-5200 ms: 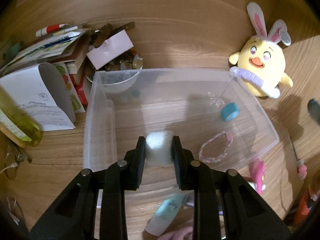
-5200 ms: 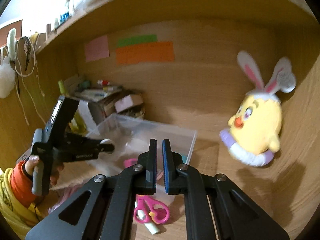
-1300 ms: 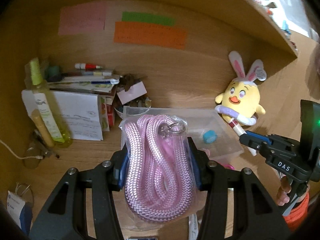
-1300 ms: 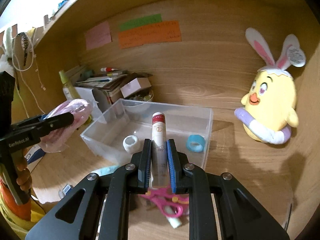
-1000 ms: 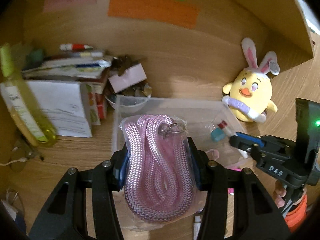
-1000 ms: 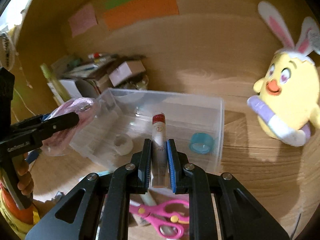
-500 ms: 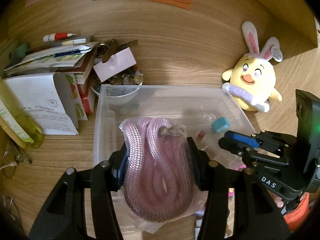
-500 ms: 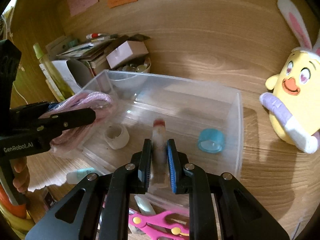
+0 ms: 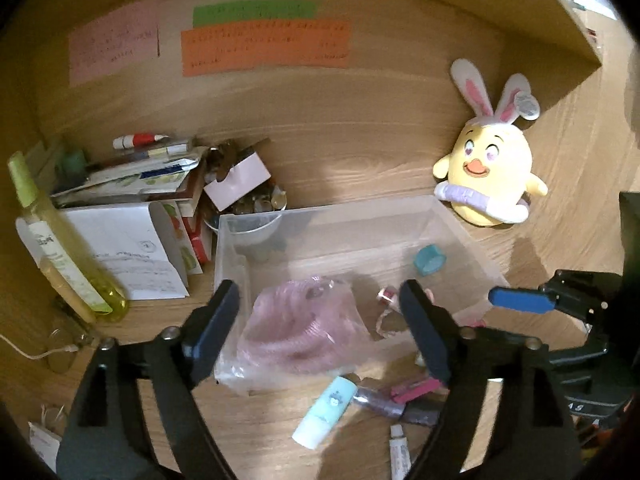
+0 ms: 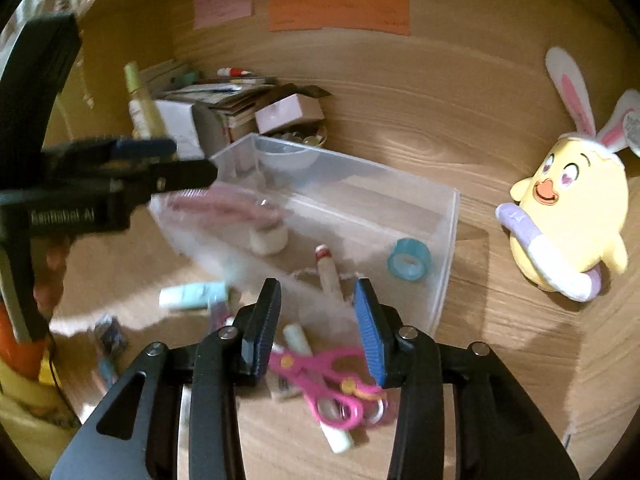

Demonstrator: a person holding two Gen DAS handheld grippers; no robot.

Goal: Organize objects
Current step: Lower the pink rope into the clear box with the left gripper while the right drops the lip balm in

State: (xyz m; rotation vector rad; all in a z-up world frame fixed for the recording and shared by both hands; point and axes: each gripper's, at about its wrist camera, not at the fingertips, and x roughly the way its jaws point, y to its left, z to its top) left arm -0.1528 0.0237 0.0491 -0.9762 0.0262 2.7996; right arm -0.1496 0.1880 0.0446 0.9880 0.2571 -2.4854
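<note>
A clear plastic bin (image 9: 328, 210) (image 10: 360, 164) stands on the wooden desk. In it lie a bagged pink rope (image 9: 304, 328) (image 10: 232, 204), a red-capped tube (image 10: 328, 268) (image 9: 386, 294), a white tape roll (image 10: 268, 240) and a teal tape roll (image 9: 430, 260) (image 10: 410, 260). My left gripper (image 9: 318, 300) (image 10: 195, 159) hovers over the bin's near left, its jaws opening wide, pads clear of the rope. My right gripper (image 10: 317, 292) is at the bin's front wall, its jaws opening with nothing touching them; the tube lies just beyond.
Pink scissors (image 10: 332, 380), a mint tube (image 9: 324, 412) (image 10: 194, 296) and small tubes litter the desk before the bin. A yellow plush chick (image 9: 488, 176) (image 10: 568, 208) sits right. Stacked papers and boxes (image 9: 132, 184), a bowl and a yellow-green bottle (image 9: 60, 256) crowd the left.
Both grippers have opened and pulled back. The left let go of the pink rope, which now lies in the bin. The right released the red-capped tube onto the bin floor.
</note>
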